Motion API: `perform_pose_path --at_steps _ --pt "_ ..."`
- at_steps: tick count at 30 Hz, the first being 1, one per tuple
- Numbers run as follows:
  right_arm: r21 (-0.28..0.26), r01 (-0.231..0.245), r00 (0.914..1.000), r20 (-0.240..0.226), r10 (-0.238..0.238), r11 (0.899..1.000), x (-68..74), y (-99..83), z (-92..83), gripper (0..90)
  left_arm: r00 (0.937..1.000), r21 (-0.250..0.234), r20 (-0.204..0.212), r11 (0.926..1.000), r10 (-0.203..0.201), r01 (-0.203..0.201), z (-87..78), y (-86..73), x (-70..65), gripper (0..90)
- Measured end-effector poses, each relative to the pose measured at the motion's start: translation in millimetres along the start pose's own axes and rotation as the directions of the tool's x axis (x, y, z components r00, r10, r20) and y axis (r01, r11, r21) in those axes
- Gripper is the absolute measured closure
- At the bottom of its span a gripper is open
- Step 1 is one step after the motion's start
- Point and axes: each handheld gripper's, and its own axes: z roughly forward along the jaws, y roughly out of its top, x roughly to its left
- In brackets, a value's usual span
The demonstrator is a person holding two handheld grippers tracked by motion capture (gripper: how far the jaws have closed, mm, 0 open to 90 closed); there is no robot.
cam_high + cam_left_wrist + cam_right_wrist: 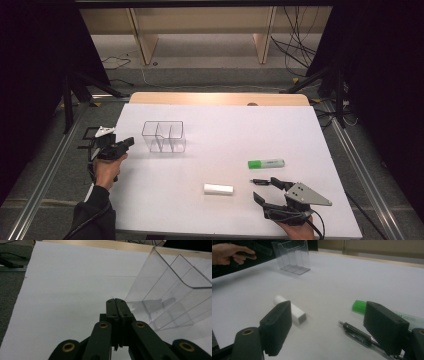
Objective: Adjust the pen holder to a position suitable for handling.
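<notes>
A clear plastic organiser (pixel 164 136) with three compartments stands on the white table (pixel 225 130) at the back left. My left gripper (pixel 127 142) sits just left of it, and in the left gripper view its jaws (pixel 117 301) are pressed together on nothing beside the organiser's wall (pixel 172 297). My right gripper (pixel 265 190) rests open at the front right. A black pen (pixel 357 332) lies on the table by its right jaw, untouched. A white stick (pixel 218 189) lies to its left and a green highlighter (pixel 266 163) lies beyond it.
The table's front edge runs close under the right hand (pixel 295 231). A wooden strip (pixel 220 98) borders the far edge, with cables and shelf legs on the floor behind. Dark stands flank both sides.
</notes>
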Motion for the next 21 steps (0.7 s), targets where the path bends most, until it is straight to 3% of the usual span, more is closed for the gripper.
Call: perform_pose_path --at_steps 9,21 --pt "-0.001 0.0 1.0 0.001 0.0 1.0 -0.9 -0.1 -0.8 23.5 0.9997 0.01 0.007 0.9997 0.022 -0.022 14.3 9.3 -3.4 89.2" --pt "0.002 -0.001 1.0 -0.001 0.001 1.0 -1.0 -0.5 0.1 23.5 0.9987 0.028 0.049 0.9996 0.008 -0.009 26.6 12.0 -12.9 89.2"
